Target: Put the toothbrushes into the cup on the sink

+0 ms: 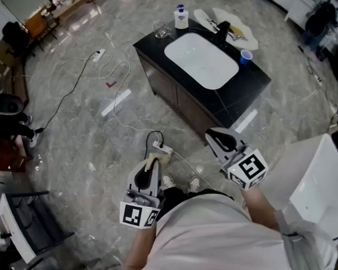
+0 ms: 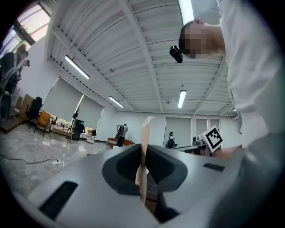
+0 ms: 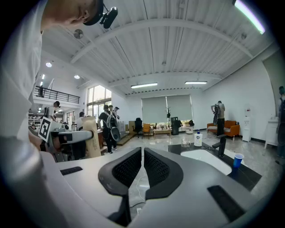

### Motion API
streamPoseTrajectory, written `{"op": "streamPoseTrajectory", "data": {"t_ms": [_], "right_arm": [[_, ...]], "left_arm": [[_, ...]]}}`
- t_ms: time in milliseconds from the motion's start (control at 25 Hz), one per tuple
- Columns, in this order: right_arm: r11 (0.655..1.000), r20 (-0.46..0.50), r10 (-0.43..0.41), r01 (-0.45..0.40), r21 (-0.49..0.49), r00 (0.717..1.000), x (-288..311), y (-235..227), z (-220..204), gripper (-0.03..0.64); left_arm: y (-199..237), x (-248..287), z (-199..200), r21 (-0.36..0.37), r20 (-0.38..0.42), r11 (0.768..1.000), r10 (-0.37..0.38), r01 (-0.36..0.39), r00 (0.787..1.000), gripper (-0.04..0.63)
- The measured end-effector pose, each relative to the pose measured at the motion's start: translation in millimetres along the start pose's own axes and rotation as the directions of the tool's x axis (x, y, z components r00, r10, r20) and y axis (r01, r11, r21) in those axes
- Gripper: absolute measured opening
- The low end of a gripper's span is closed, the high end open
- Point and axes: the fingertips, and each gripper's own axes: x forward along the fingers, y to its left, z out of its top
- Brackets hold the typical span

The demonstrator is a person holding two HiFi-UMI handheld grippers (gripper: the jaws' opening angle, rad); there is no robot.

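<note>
The toothbrushes (image 1: 235,33) appear to be the small thin items lying on a pale cloth (image 1: 249,38) at the far end of a black counter (image 1: 252,81), beside a dark faucet (image 1: 224,33). They are too small to identify with certainty. A white sink basin (image 1: 201,59) is set into the middle of the counter.

Two cups stand on the counter. A blue cup (image 1: 245,56) sits just beside the basin near the cloth. A clear glass (image 1: 161,30) stands at the far corner next to a soap bottle (image 1: 180,17). Which one is meant for the toothbrushes cannot be told.

The person stands on the marble floor (image 1: 87,138), well apart from the counter, so nothing on it is within reach yet. Both tools are held close to the body and roughly level, a carrying posture more than a reaching one.

The left claw (image 2: 143,153) is clamped on a thin tan strip (image 2: 144,133), perhaps paper or card, which stands upright between the pads and pokes out past the tips. The right claw (image 3: 142,153) has its jaws together with nothing between them, and it points towards the sink.

Judging by this, the task has not begun. The person would need to step up to the counter first.
</note>
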Motion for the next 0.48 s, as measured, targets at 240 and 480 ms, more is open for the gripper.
{"op": "streamPoseTrajectory", "data": {"t_ms": [240,480], "right_arm": [[1.000,0.003,0.009,-0.009,-0.012,1.000,6,8,7,0.048],[1.000,-0.009,-0.004,0.004,-0.003,1.000,7,8,5,0.048]], "left_arm": [[9,4,9,0.011,0.025,1.000,-0.005,0.005,1.000,0.028],[14,7,13,0.007,0.032,1.000,-0.013,0.013,0.999,0.028]]}}
